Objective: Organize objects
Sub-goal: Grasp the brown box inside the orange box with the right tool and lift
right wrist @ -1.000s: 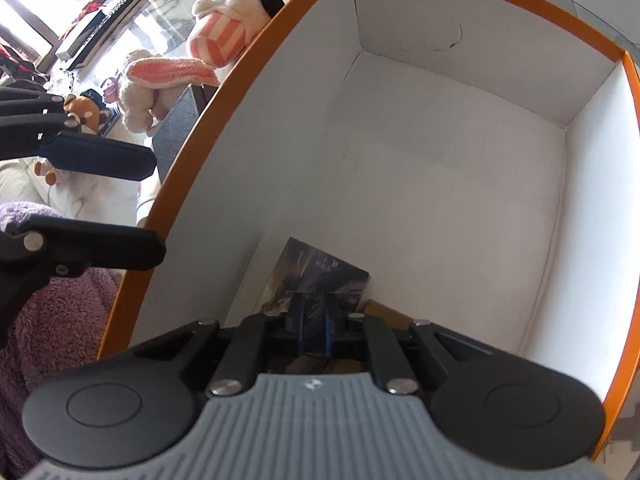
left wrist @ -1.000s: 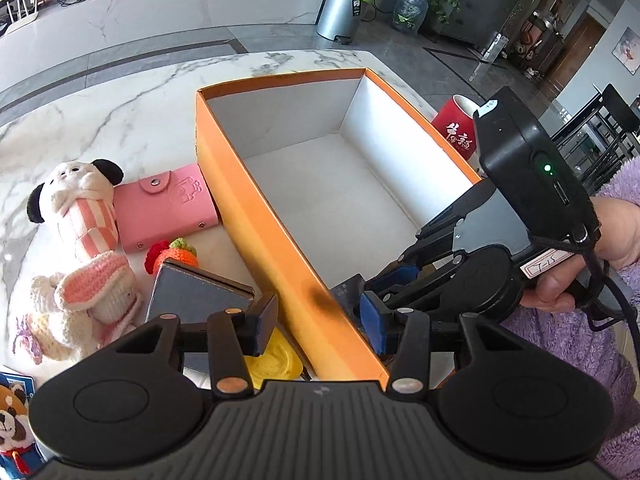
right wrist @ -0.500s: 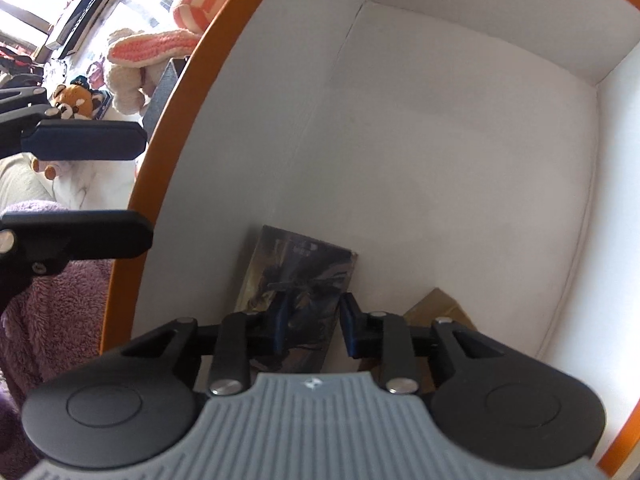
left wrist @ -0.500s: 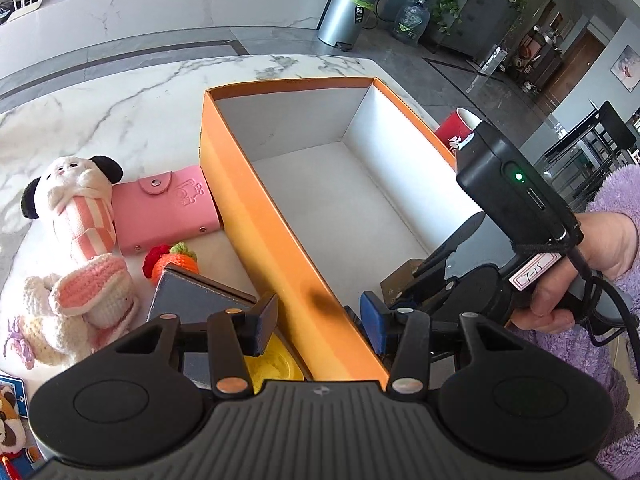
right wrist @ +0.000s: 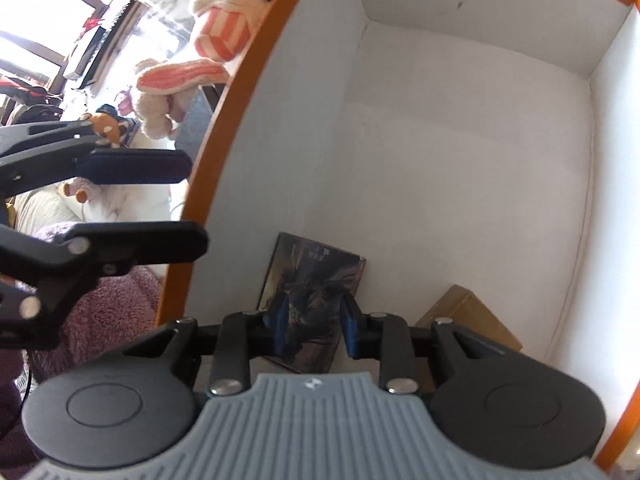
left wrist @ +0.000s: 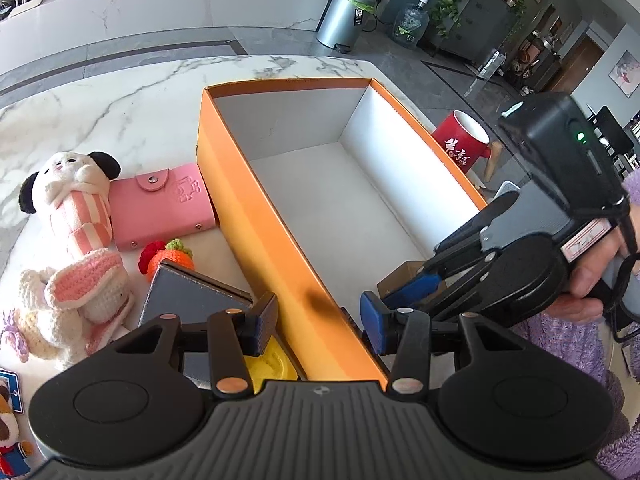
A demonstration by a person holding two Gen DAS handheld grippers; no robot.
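Note:
An orange box with a white inside stands on the marble table. A dark picture booklet lies on the box floor at its near end, beside a brown cardboard piece. My right gripper is open just above the booklet, apart from it; it also shows in the left wrist view. My left gripper is open and empty, straddling the box's near left wall. A grey case lies left of the box.
Left of the box lie a pink card wallet, a panda plush, a knitted bunny, a crochet carrot and a yellow item. A red mug stands right of the box.
My right gripper opened and let go of the dark booklet, which now lies on the box floor. The gripper drew back slightly. My left gripper stayed open over the box wall.

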